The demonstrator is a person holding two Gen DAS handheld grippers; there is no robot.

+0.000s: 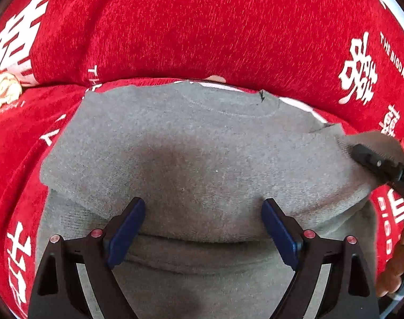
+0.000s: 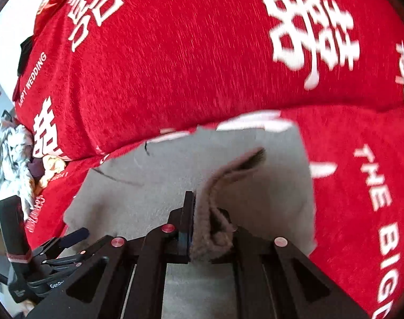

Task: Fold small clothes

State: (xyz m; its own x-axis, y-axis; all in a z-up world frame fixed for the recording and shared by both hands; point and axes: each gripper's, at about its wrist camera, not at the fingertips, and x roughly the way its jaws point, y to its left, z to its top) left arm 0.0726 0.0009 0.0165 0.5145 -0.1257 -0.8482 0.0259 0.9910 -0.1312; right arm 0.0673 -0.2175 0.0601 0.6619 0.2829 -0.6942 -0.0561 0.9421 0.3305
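- Jaws on the left gripper [image 1: 203, 228] are spread wide, blue pads [image 1: 127, 228] hovering at about 6 o'clock in the left wrist view with nothing clamped. They sit over the folded lower edge of the gray sweater [image 1: 191, 159]; can't tell if the tips actually touch the cloth.
- Right gripper [image 2: 204, 226] is pinched nearly closed on a bunched-up bit of the sweater's sleeve [image 2: 223, 202], at roughly 6 o'clock in its own view. In the left view it pokes in at 3 o'clock, sitting on the sleeve end.
- Sweater lies mostly flat in the middle of both views, neckline towards 12 o'clock, one fold already across the bottom.
- My read: this is the sleeve-fold step. Next move probably needs the right claw to carry that sleeve in across the body while the left one either pins the torso or stays clear.
- Further out it's all red blanket [image 1: 202, 26] with white lettering, humped up at 12 o'clock.
- At 9 o'clock in the right view there's a pile of other clothes [image 2: 8, 159], pretty blurry.
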